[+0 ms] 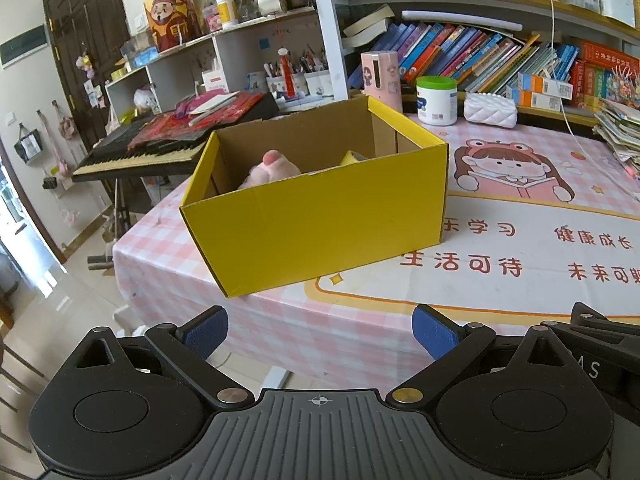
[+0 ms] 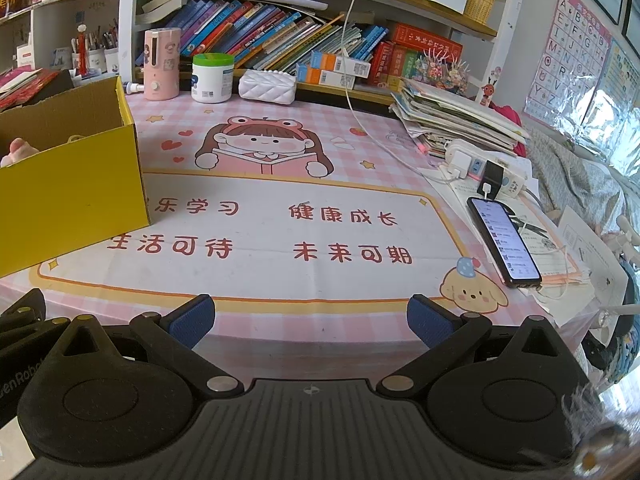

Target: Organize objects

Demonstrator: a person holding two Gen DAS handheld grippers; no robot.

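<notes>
Here, both tongs hang at the near edge of the table (image 2: 320,280), each with its blue pads wide apart and nothing between them. Left tongs (image 1: 320,332) face the yellow cardboard box (image 1: 320,224); right tongs (image 2: 310,322) face the bare printed mat, well apart from the box.

Box: open top, brown inside, standing on the left part of the table, one corner near the table's left edge. Inside it, a pink plush toy (image 1: 272,168) lies against the near wall, only its top showing. Just right of it, a bit of a yellow item (image 1: 350,158); too little shows to tell what it is.

Far edge of table, left to right: pink cylinder with cartoon print (image 2: 162,64), white jar with green lid (image 2: 212,78), white quilted pouch (image 2: 267,87). All 3 stand apart from the box.

Right side: phone (image 2: 504,240), screen lit, lying flat on papers, a white cable plugged in. Beyond it, a power strip (image 2: 486,168) and a tilted stack of booklets (image 2: 456,120).

Behind the table: shelves of books (image 2: 280,36). Far left: a keyboard instrument (image 1: 160,148) with red papers piled on it.
</notes>
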